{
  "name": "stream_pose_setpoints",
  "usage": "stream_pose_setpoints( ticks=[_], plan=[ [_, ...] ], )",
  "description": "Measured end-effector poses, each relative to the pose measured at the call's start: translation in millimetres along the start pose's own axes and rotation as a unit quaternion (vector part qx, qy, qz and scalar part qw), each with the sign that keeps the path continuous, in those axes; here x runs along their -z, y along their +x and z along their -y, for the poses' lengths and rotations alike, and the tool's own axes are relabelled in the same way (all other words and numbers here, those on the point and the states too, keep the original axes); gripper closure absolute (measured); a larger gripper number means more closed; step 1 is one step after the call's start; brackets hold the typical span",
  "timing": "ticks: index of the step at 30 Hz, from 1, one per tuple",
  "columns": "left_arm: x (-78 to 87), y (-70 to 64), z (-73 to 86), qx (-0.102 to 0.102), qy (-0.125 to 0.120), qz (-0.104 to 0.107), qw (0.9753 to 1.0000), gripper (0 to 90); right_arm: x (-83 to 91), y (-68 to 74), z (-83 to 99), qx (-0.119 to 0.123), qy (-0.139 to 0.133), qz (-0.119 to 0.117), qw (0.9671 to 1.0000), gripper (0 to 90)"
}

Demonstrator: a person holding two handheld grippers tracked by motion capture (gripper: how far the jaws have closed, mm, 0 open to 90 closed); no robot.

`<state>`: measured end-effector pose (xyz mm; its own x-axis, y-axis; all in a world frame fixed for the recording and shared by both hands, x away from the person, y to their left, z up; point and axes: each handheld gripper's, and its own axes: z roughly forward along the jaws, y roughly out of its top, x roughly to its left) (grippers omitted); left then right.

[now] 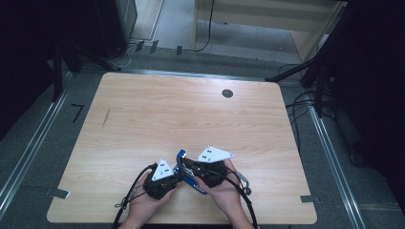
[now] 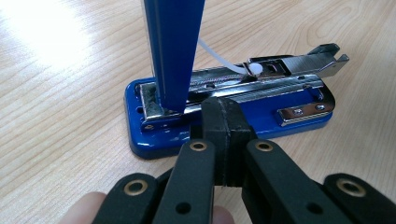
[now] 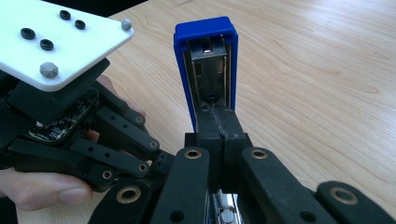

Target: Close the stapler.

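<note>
Broadly, the wooden desk [image 1: 143,119] carries one job near its front edge: a blue stapler [image 2: 224,126] lies on its base there, with its blue top cover [image 3: 205,60] swung upright and the steel staple channel [image 2: 261,84] exposed. The left gripper [image 2: 223,126] sits at the near side of the base, jaws together, apparently pinned against the base edge. The right gripper [image 3: 218,135] has its jaws together at the foot of the raised cover; I cannot tell whether anything is pinched between them. The step in hand looks like opening the stapler fully, perhaps for loading. To do it well, keep the base pressed flat and move the cover slowly about its hinge, without twisting it sideways.
</note>
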<state>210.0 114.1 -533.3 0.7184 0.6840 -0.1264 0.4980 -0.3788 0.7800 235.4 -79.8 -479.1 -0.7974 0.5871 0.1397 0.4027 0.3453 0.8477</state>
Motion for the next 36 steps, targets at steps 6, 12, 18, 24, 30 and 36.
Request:
stream_pose_setpoints(
  ticks=[6, 12, 18, 24, 30, 36],
  plan=[
    [0.0, 0.1, 0.0, 0.0, 0.0, 0.001, 1.0, 90.0, 1.5, -1.7, 1.4, -0.003, -0.003, 0.001, 1.0, 90.0],
    [0.1, 0.5, -0.1, 0.003, 0.0, 0.002, 1.0, 90.0, 11.1, -8.5, -0.9, -0.014, -0.015, 0.005, 0.9998, 90.0],
    [-0.1, 0.2, 0.0, 0.002, -0.001, 0.001, 1.0, 90.0, 20.6, -14.2, -10.8, -0.019, -0.035, 0.012, 0.9991, 90.0],
    [-0.1, 0.3, -0.1, 0.004, -0.001, 0.001, 1.0, 90.0, 21.6, -11.8, -35.0, -0.008, -0.043, 0.014, 0.9989, 90.0],
    [-0.1, 0.4, -0.1, 0.003, -0.002, 0.0, 1.0, 90.0, 14.1, -2.7, -53.5, 0.008, -0.05, 0.007, 0.9987, 90.0],
    [0.1, 0.5, -0.1, 0.003, -0.001, 0.001, 1.0, 90.0, 6.9, 4.0, -54.3, 0.021, -0.038, 0.005, 0.999, 90.0]
  ],
)
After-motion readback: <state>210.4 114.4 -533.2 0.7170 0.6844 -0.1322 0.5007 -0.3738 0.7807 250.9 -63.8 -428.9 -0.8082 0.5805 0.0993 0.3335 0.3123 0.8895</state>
